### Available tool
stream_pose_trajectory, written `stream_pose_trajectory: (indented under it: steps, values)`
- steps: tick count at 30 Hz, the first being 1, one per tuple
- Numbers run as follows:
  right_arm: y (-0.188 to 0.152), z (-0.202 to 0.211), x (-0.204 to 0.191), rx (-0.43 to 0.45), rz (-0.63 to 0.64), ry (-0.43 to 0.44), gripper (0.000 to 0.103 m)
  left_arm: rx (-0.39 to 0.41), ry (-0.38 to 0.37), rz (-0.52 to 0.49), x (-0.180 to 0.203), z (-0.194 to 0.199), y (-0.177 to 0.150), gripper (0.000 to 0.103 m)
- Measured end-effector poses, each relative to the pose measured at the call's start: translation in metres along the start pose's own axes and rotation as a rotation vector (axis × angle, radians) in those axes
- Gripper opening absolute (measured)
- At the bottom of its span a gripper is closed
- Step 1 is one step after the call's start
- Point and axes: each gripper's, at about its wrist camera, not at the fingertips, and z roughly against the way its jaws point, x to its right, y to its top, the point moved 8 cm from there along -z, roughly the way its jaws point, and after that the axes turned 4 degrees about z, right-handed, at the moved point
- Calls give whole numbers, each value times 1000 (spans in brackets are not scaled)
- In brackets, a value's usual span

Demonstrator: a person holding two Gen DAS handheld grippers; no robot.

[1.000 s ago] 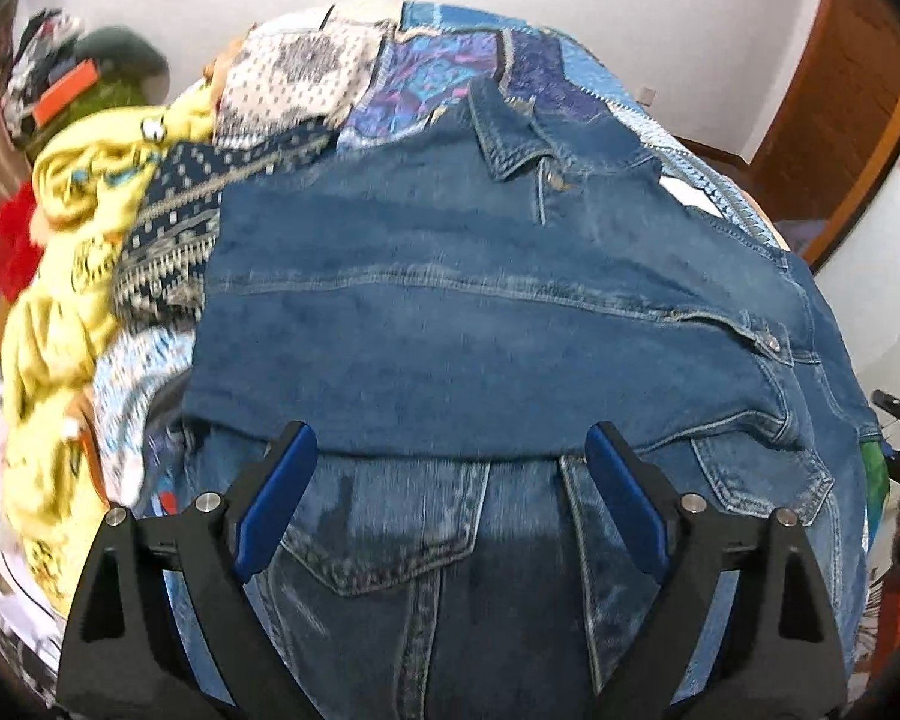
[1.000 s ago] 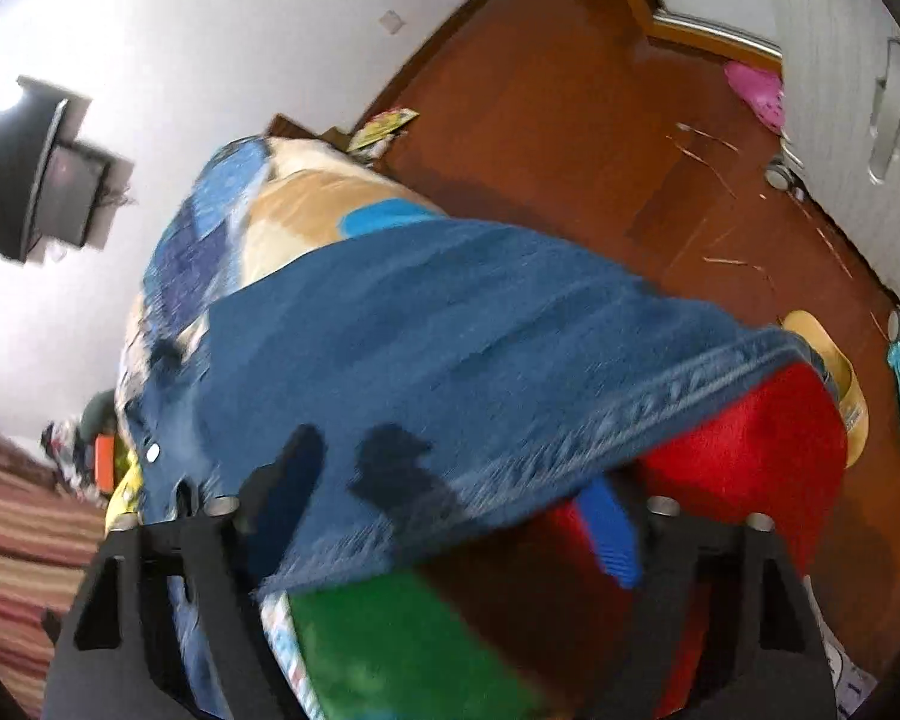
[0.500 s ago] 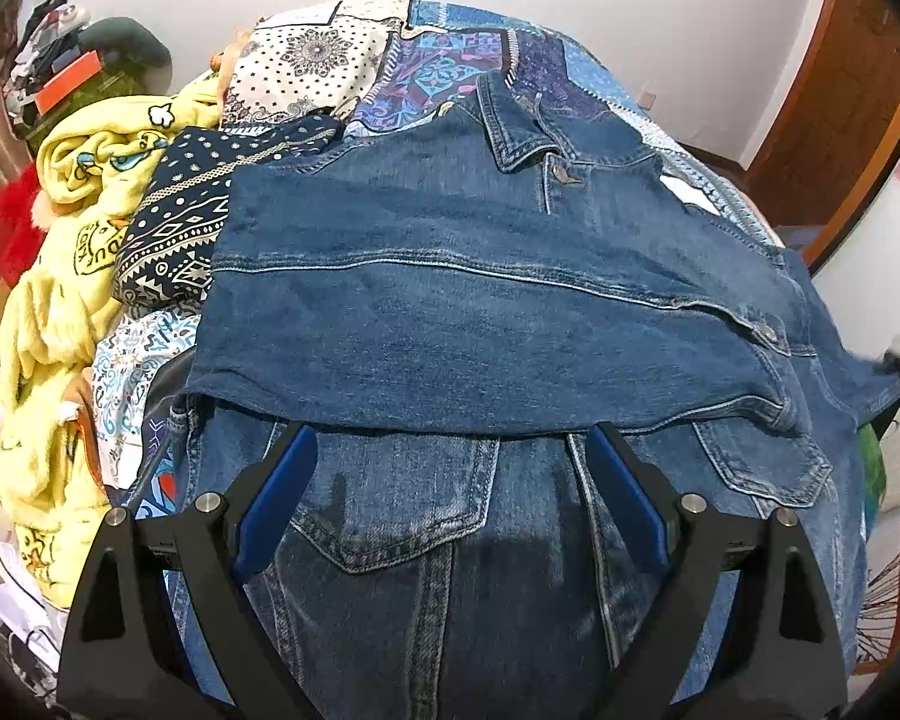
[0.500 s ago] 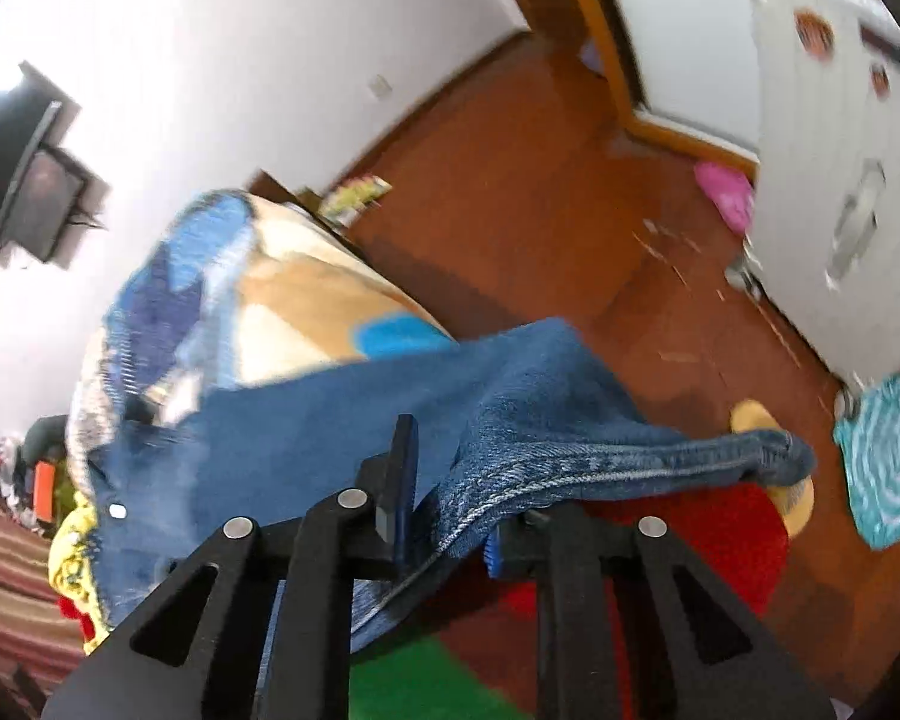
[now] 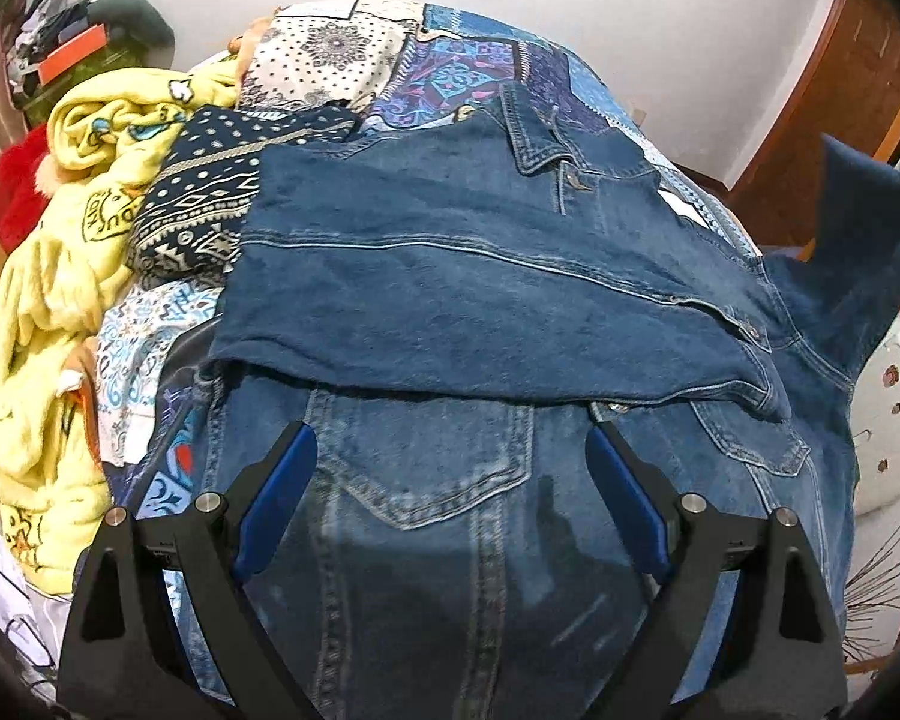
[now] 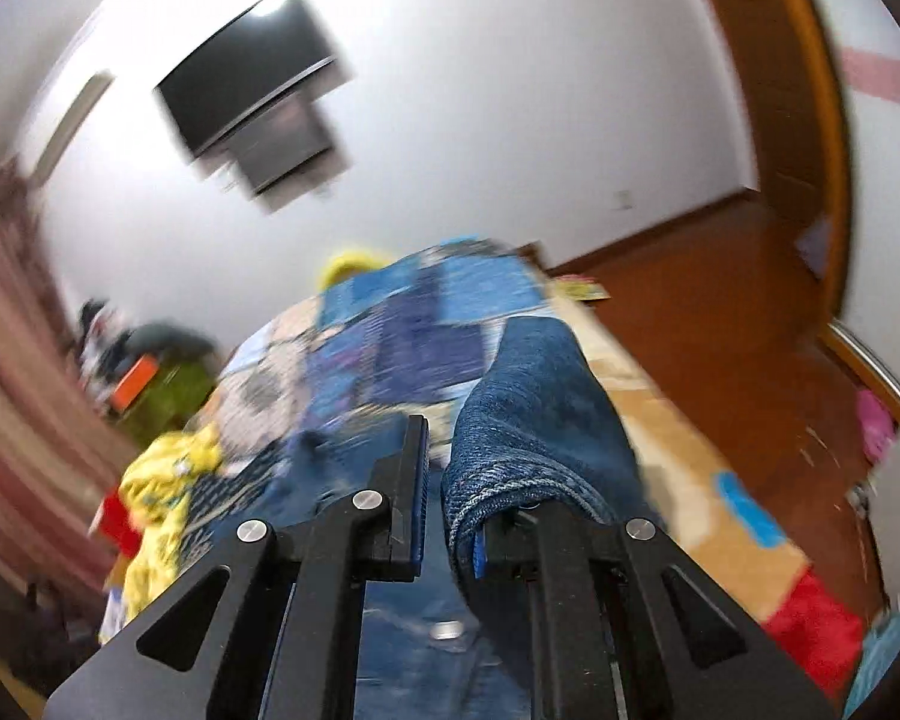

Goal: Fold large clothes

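Note:
A blue denim jacket (image 5: 480,300) lies spread on the patchwork bedspread (image 5: 450,60), one sleeve folded across its chest. My left gripper (image 5: 450,480) is open and empty, hovering over the jacket's lower front near a chest pocket (image 5: 432,468). My right gripper (image 6: 450,492) is shut on the jacket's other sleeve (image 6: 534,420) and holds it lifted above the bed; that raised sleeve also shows at the right edge of the left wrist view (image 5: 858,240).
A yellow garment (image 5: 60,312) and a dark patterned cloth (image 5: 210,204) lie piled on the bed's left side. A wall-mounted television (image 6: 252,90) hangs beyond the bed. Wooden floor (image 6: 720,300) and a door frame (image 6: 810,120) are at right.
My right gripper has closed on the sleeve and lifted it up from the bed's edge, swinging over the bed. My left gripper has drawn back slightly and stays open.

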Motion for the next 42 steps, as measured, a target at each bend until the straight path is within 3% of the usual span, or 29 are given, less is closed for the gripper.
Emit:
stream_pose_trajectory:
  steps: [5, 11, 17, 22, 26, 27, 29, 32, 37, 42]
  values:
    - [-58, -56, -57, -152, 74, 70, 10, 3, -9, 26, -17, 8, -1, 91]
    - [-152, -109, -66, -437, 52, 121, 10, 9, 3, 24, -24, 13, -1, 91]
    - [-195, -115, -58, -602, 74, 107, 13, 9, 6, -17, -8, 15, 1, 91]
    - [-201, -100, -60, -619, 102, 172, 27, 35, -15, -81, 30, 19, 15, 91]
    - [-195, -76, -51, -603, 126, 174, 37, 53, -32, -134, 64, 19, 27, 91]
    - [-193, -72, -49, -586, 133, 172, 39, 54, -37, -151, 74, 18, 30, 91]
    - [-181, -55, -38, -515, 171, 116, 58, 61, -41, -198, 96, 17, 36, 91]
    - [-164, -38, -21, -416, 187, 68, 71, 83, -59, -278, 134, 16, 45, 91]
    - [-144, -16, 36, -318, 109, -63, 72, 83, -88, -385, 187, 3, 51, 93]
    - [-140, -4, 78, -288, 26, -140, 72, 13, -110, -492, 229, -30, 44, 94]
